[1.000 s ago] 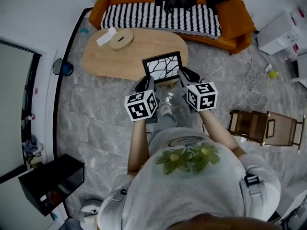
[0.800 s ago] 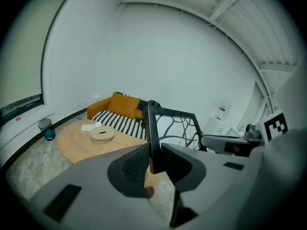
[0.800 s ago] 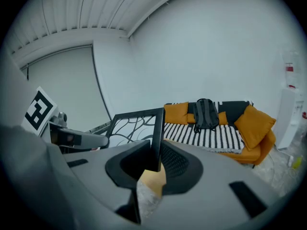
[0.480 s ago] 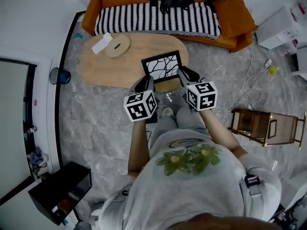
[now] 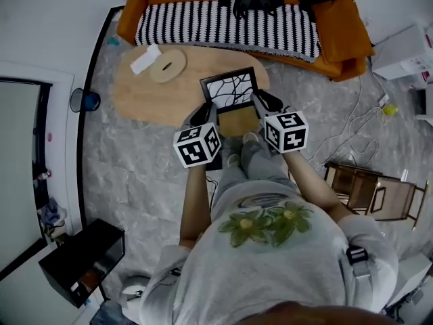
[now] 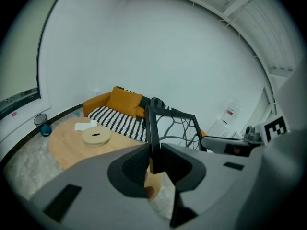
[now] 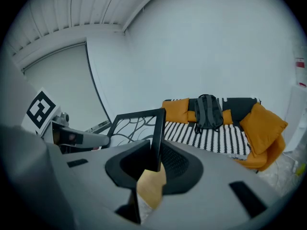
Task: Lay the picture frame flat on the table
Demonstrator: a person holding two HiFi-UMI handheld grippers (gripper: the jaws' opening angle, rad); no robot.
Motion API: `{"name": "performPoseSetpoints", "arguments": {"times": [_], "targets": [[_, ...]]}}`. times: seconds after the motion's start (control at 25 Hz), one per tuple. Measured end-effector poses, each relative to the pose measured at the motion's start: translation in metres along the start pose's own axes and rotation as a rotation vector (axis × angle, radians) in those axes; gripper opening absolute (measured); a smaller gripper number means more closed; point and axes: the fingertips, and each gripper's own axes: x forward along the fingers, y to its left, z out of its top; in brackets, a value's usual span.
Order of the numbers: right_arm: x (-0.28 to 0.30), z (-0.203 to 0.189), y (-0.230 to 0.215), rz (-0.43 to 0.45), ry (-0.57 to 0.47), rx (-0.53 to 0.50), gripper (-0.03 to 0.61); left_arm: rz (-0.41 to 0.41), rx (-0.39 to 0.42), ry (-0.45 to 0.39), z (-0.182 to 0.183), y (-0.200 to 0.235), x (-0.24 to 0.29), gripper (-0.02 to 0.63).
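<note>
Left tool (image 5: 205, 112) and right tool (image 5: 261, 103) each grip 1 side of the picture frame (image 5: 230, 89).

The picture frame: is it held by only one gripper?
No, the left gripper and the right gripper each clamp one side edge of the picture frame.
</note>
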Motion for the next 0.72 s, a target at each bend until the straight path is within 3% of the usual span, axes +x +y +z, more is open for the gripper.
{"name": "performPoseSetpoints", "arguments": {"times": [0.72], "targets": [[0.082,0.003,-0.050,0.079,0.084,0.000,0.077,0.083,-0.074,0.021,0.011,0.019,0.077,0.087]]}}
